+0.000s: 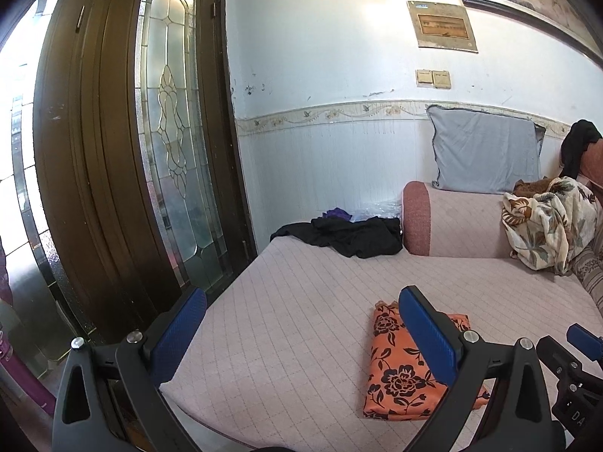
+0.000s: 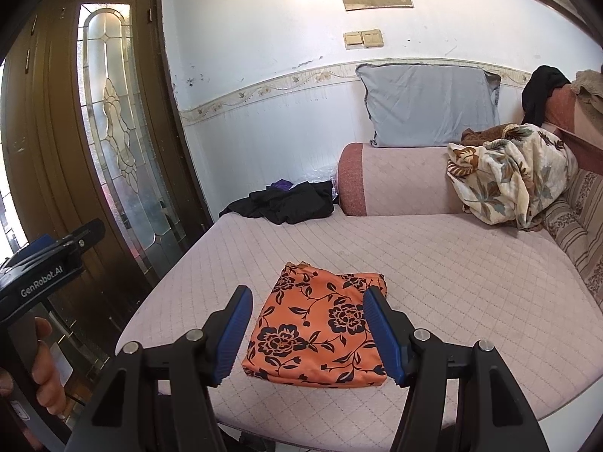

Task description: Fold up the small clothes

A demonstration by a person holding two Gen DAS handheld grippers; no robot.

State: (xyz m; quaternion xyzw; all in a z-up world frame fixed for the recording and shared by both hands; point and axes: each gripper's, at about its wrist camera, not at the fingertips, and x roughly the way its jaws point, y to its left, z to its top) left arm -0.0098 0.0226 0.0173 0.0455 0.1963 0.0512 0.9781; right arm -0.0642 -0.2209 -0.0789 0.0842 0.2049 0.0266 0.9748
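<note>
Both grippers, left (image 1: 301,324) and right (image 2: 307,333), gape empty above the folded orange cloth (image 2: 316,331); next, reach far-left for the black garment (image 2: 286,201), pinching one edge only.

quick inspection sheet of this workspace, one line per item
surface: quilted pink sofa seat, mostly bare
job's things: orange floral cloth folded flat near the front edge; black clothes heaped at the back
clutter: floral blanket, grey pillow
grippers: left tongs and right tongs open, holding nothing
cables: nothing seen
surroundings: glass-panelled wooden door, wall switches
</note>
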